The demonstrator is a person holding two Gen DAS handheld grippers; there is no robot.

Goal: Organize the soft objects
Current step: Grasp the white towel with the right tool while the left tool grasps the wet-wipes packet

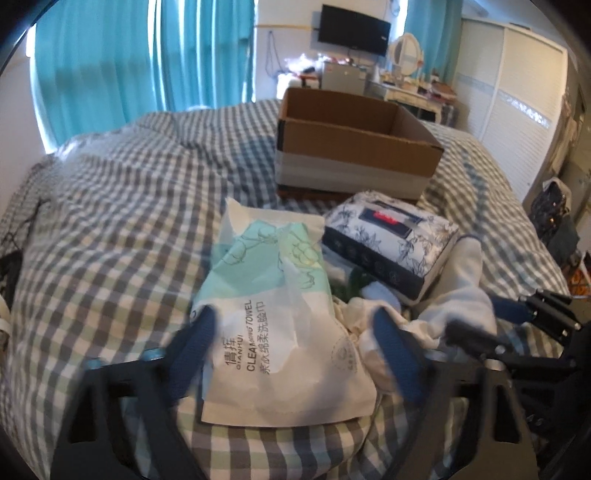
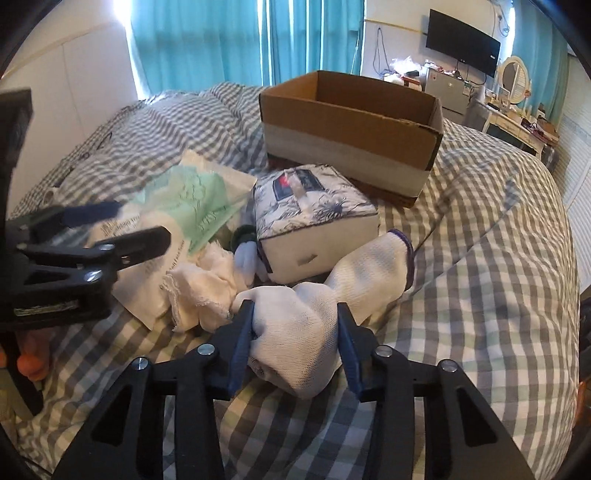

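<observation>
A white and green cleaning towel pack (image 1: 280,317) lies on the checked bed. My left gripper (image 1: 295,325) has its jaws on either side of the pack's near end; it also shows in the right wrist view (image 2: 129,225). A floral tissue pack (image 1: 391,240) (image 2: 314,218) lies beside it. My right gripper (image 2: 295,321) is shut on a white knit glove (image 2: 306,325) resting on the bed; the glove also shows in the left wrist view (image 1: 465,295). A crumpled white cloth (image 2: 203,288) lies between the packs. An open cardboard box (image 1: 351,144) (image 2: 351,125) stands behind.
The checked bedspread (image 2: 480,258) fills both views. Blue curtains (image 1: 140,66) hang behind the bed. A dresser with a mirror (image 1: 406,51) and a wall screen (image 1: 352,29) stand at the far end. A white wardrobe (image 1: 517,103) is on the right.
</observation>
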